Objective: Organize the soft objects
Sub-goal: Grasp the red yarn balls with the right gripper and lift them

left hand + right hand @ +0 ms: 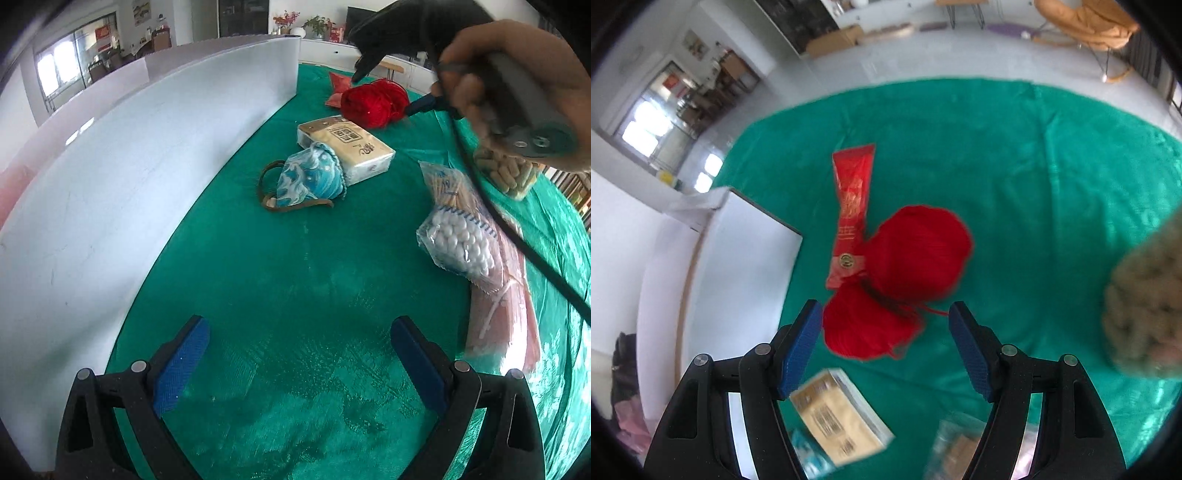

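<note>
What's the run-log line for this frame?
left gripper: open, empty | right gripper: open, over red yarn | tissue pack: on green cloth

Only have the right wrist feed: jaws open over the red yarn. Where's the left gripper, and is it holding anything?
Observer: The left gripper is open and empty, with only bare green cloth between its jaws.
Operator: Blue blur at my bottom edge?
Observer: That's a blue patterned pouch with a brown cord, leaning against the tissue pack.
Operator: And the clear bag down there?
Observer: It's a bag of cotton swabs, lying partly on a pink cloth.
</note>
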Available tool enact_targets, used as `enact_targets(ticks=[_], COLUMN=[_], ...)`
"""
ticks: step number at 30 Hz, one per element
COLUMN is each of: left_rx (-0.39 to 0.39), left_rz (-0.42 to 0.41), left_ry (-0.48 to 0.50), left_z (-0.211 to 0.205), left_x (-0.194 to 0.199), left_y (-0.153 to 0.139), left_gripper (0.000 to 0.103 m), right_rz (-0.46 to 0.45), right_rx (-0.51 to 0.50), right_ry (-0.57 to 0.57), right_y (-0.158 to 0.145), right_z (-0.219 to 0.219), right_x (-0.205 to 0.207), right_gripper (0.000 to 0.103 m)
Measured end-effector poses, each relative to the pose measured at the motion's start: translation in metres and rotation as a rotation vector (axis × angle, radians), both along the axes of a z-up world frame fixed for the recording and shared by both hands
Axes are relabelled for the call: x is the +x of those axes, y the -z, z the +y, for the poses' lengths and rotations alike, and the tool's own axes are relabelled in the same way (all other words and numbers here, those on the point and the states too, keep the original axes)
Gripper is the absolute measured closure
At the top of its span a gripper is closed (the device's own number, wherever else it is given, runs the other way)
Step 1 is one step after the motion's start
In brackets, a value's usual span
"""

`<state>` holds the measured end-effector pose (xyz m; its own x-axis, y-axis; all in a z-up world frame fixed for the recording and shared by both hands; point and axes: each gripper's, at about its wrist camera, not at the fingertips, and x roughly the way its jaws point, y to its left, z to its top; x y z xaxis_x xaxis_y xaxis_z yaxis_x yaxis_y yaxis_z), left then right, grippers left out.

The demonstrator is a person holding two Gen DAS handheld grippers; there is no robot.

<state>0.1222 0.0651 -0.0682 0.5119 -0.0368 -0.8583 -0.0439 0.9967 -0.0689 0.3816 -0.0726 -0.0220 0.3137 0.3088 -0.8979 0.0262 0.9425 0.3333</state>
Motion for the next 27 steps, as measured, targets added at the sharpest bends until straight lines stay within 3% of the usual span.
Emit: enact_targets(ticks=[4,5,6,10,15,19,22,27], left_rx=[-0.006,0.0,0.006,0.026,0.029,0.045,0.058,0.069], left_rz=[-0.004,-0.006,-0.006,-0.002,0.001,0.005,0.007,0.01], left_ry=[-0.007,-0.005,-0.003,0.002,0.007,0.015,0.022,0.028], left_z=[0.001,0.0,-0.001,-0.005,-0.006,-0.01,-0.013,-0.021], left_x=[0.002,0.001,0.001,0.002,0.001,0.001,0.0,-0.002], left_y=[0.0,0.0,0.001,0.003,0.003,0.004,0.005,0.005], left_gripper=[0.005,0.005,0.005,0.005,0.005,0.005,0.005,0.005], right_rz=[0.008,0.011,0.005,-0.046,-0.144,-0.211,-0.231,-0.167], right_rx=[-0.031,-0.041,-0.047,-0.186,-0.208,-0.2,-0.201,-0.233], right_ry=[-0.012,-0.023,-0.044,-0.147,-0.241,-0.273,-0.247,-0.188], right_y=[0.011,0.012,0.012,0.0,-0.034,-0.06,-0.072,-0.07], right_z=[0.009,0.011,0.013,0.031,0.024,-0.005,-0.05,-0.132], right_x=[0.004,0.003,0.001,-0.019,-0.065,-0.118,-0.158,-0.226], right_gripper=[0.031,0.036,0.053,0.057,0.057,0.057,0.057,0.056])
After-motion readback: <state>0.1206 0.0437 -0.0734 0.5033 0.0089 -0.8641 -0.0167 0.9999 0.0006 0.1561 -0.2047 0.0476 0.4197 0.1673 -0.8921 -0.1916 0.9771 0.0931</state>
